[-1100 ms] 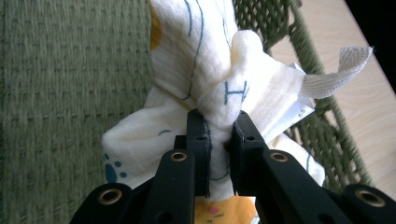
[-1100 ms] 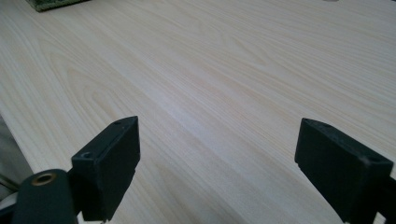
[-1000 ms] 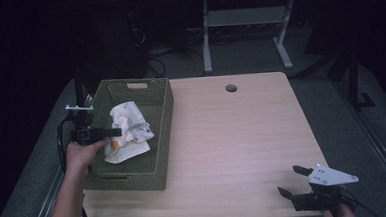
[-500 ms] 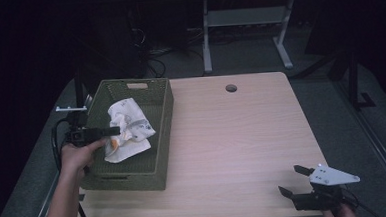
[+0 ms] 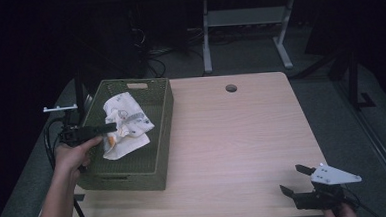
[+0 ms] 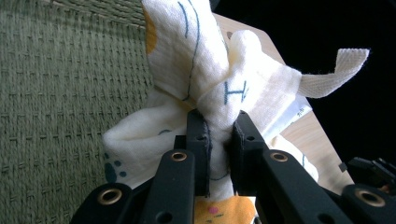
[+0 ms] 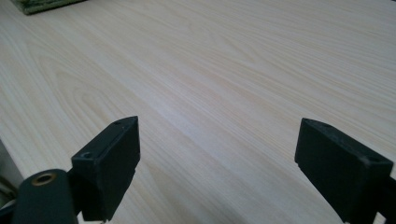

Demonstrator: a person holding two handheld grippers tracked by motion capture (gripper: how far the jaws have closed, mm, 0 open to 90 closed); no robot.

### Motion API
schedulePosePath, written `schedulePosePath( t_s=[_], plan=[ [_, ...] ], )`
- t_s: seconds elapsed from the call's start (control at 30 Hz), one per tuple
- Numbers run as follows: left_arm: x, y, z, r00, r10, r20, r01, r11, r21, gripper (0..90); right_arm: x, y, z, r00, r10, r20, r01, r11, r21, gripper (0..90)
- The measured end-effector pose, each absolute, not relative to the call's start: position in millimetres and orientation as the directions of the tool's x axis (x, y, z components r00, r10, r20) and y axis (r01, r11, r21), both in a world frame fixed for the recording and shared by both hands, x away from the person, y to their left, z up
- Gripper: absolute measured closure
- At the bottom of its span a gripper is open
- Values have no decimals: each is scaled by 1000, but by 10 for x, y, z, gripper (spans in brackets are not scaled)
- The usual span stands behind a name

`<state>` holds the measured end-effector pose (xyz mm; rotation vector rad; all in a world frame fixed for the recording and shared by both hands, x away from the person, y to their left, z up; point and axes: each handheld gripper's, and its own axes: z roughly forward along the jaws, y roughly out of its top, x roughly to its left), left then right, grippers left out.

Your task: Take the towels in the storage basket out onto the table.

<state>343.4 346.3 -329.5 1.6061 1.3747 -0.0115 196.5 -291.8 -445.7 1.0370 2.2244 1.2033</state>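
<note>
Left gripper (image 6: 218, 140) pinching crumpled printed gauze cloth (image 6: 205, 79), woven green basket (image 5: 159, 155), right gripper (image 7: 217, 172) spread over woodgrain table (image 7: 224, 70)

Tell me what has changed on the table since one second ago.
The left gripper, shut on the cloth, has drawn slightly back toward the left wall of the basket, and the cloth came with it. The right gripper stayed open in place.
</note>
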Motion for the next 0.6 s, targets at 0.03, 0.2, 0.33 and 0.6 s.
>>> schedulePosePath(
  t_s=[0.03, 0.2, 0.33, 0.6],
  plan=[
    [3427, 3470, -3285, 363, 741, -565, 750, 127, 649, 802, 1963, -2928, -4459, -638, 770, 0, 416, 345, 841, 139],
    [3384, 3481, -3220, 381, 724, -576, 738, 137, 661, 802, 1962, -2952, -4460, -631, 776, 8, 420, 333, 844, 138],
    [3357, 3491, -3172, 395, 716, -575, 729, 136, 671, 802, 1963, -2954, -4457, -632, 775, 3, 418, 337, 844, 138],
    [3363, 3498, -3143, 427, 674, -603, 706, 168, 688, 802, 1981, -2953, -4481, -637, 771, 7, 425, 343, 838, 138]
  ],
)
